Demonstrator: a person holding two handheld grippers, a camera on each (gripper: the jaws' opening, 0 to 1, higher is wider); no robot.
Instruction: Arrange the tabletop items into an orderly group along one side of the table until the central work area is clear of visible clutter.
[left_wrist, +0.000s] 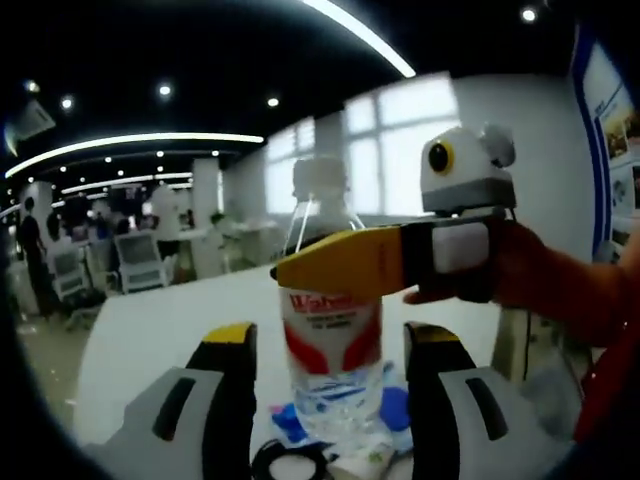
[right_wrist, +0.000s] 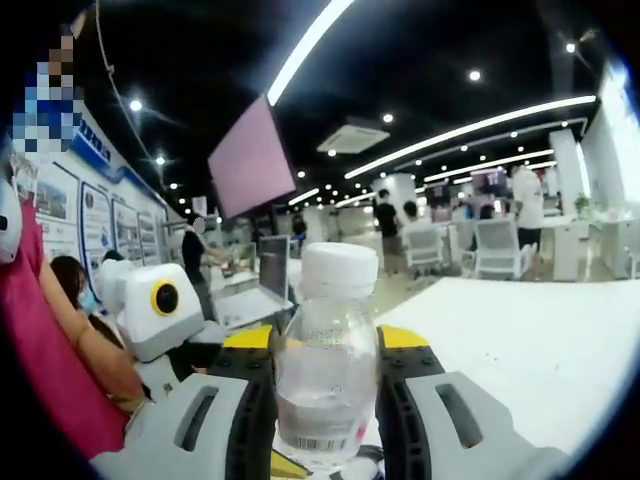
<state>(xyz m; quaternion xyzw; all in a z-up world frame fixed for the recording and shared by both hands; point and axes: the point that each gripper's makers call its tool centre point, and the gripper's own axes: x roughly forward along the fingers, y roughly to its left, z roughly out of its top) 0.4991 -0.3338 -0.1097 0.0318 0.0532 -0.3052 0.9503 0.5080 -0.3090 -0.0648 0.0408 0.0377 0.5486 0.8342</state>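
Note:
A clear water bottle with a red and white label and a white cap stands upright on the white table. My left gripper is open, one jaw on each side of the bottle with a small gap on both. My right gripper reaches in from the right, its yellow jaw lying across the bottle's shoulder. In the right gripper view the same bottle sits tight between the jaws of my right gripper, which is shut on it. The cap rises above the jaws.
A blue packet and a black ring-shaped item lie at the bottle's foot. A person's hand and red sleeve hold the right gripper. The white table stretches away; office chairs and people stand beyond it.

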